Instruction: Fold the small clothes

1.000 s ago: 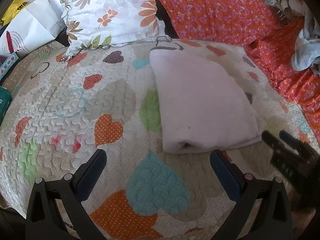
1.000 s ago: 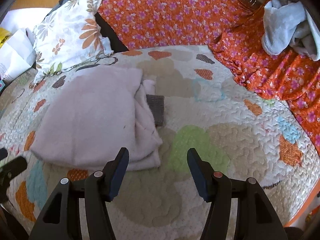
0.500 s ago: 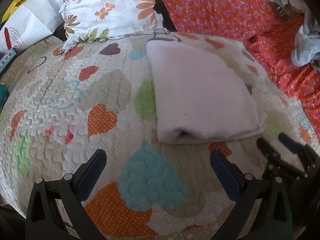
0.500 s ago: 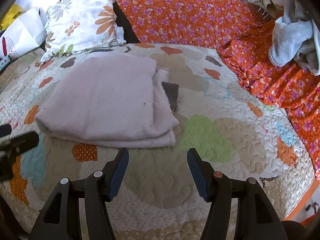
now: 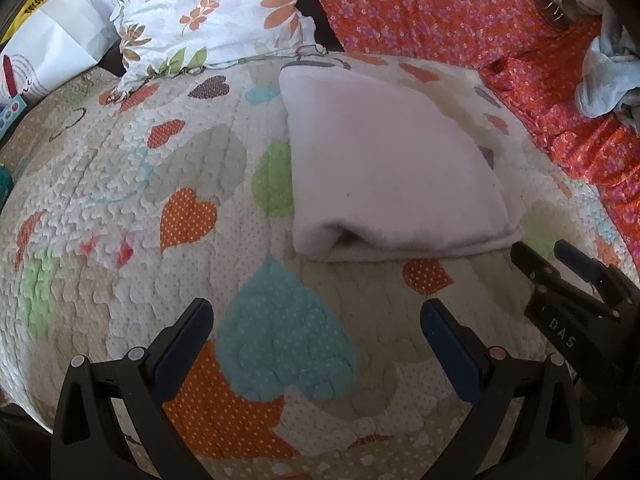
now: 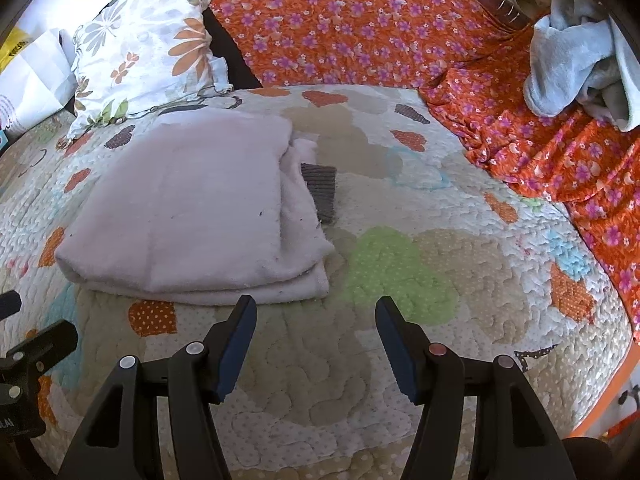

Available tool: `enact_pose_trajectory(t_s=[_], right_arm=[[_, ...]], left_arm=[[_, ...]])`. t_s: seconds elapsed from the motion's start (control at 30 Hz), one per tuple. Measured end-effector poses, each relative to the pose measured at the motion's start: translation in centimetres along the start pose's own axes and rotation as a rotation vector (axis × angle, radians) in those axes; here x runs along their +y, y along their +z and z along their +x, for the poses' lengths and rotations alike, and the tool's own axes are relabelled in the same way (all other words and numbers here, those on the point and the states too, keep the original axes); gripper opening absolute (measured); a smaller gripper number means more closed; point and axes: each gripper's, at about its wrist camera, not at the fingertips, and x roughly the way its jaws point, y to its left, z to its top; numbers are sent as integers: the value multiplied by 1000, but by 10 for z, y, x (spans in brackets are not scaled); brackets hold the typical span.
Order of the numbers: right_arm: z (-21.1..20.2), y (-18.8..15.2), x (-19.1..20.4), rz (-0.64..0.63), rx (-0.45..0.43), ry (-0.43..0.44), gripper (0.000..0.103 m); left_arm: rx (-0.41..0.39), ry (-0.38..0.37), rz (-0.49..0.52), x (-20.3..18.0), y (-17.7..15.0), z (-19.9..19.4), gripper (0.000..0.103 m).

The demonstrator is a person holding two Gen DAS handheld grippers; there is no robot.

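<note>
The garment (image 5: 388, 160) (image 6: 188, 208) I am folding is pale pink, soft and fleecy, folded into a flat, thick rectangle of several layers. It lies on the quilt (image 5: 120, 184) (image 6: 440, 264), just in front of the floral pillow (image 5: 208, 12) (image 6: 148, 52). Its rounded fold faces me; the stacked layer edges show at its right side, slightly uneven. A dark grey ribbed piece (image 6: 320, 192) sticks out from under that right side, flat on the quilt.

Both views are bright with soft daylight and weak shadows. Strong fisheye bending and dark corners appear at 10 and 2 o'clock.
</note>
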Motion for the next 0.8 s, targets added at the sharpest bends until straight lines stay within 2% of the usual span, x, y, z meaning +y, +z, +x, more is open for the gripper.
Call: enact_pose_trajectory(t_s=[0.8], right_arm=[[-2,3,0,-16,-15,-4,68]], left_arm=[[14,-2,-19,4,-2,1,103]])
